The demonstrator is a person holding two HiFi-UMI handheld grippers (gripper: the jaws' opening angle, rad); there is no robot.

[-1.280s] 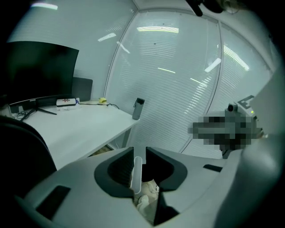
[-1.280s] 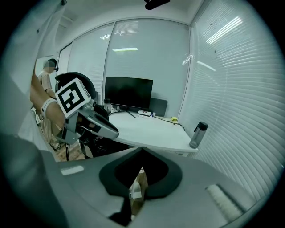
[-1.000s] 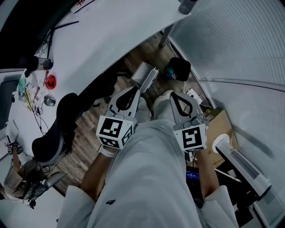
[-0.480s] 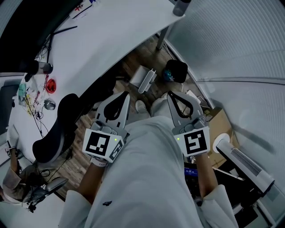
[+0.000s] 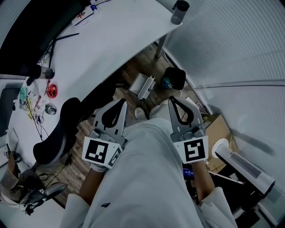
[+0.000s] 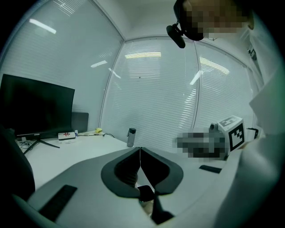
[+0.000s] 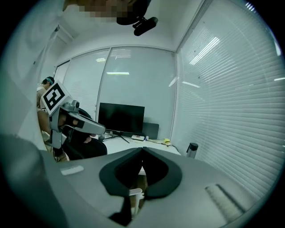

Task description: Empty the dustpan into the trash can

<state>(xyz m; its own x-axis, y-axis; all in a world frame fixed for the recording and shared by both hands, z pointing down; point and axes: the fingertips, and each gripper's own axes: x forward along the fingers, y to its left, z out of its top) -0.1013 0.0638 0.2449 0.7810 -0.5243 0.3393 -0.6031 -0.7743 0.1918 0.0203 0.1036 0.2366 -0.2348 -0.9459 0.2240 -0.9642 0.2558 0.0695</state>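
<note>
On the wooden floor under the desk edge a white dustpan (image 5: 141,84) stands, its long handle (image 5: 149,86) beside it. A black trash can (image 5: 175,77) with something colourful inside sits just to its right. My left gripper (image 5: 123,102) is shut and empty, held over my lap, short of the dustpan. Level with it, my right gripper (image 5: 170,99) is shut and empty too, short of the can. In the left gripper view the gripper (image 6: 140,149) shows its jaws pressed together. The right gripper (image 7: 142,149) looks the same in its own view, with a white piece (image 7: 136,192) showing below the jaws.
A white desk (image 5: 111,40) with a bottle (image 5: 179,12), cables and small items spans the upper left. A black office chair (image 5: 58,133) stands at the left. A cardboard box (image 5: 219,127) and a white tower fan (image 5: 242,164) are at the right, beside the glass wall.
Both grippers have risen and drawn back from the floor items. The left gripper's tip, close to the dustpan a second ago, now stands clear of it.
</note>
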